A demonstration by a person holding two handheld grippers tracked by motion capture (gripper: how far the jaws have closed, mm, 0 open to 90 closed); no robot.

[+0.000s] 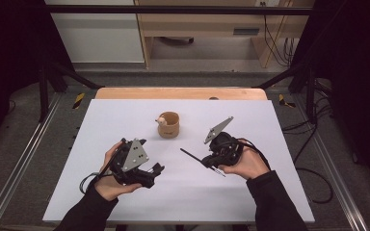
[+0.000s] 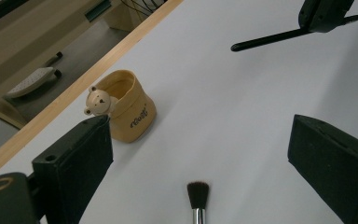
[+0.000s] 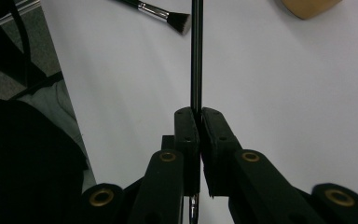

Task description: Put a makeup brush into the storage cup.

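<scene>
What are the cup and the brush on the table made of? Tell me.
Cup: probably wood or bamboo, matt tan walls, small bear figure on the rim. Brush: dark soft bristles, likely hair or synthetic, set in a shiny metal-looking collar; its handle looks dark and glossy.

— From my seat, the makeup brush [image 2: 197, 198] runs off the bottom edge in the left gripper view; I can't see its handle end there

— Same here. The thin black stick [image 3: 196, 51] clamped in the right gripper [image 3: 199, 116] leaves the top edge of its own view, tip unseen

— And the tan cup [image 3: 310, 7]?

— Cropped at that top edge too. Its lettering in the left gripper view is too small for me to read
</scene>
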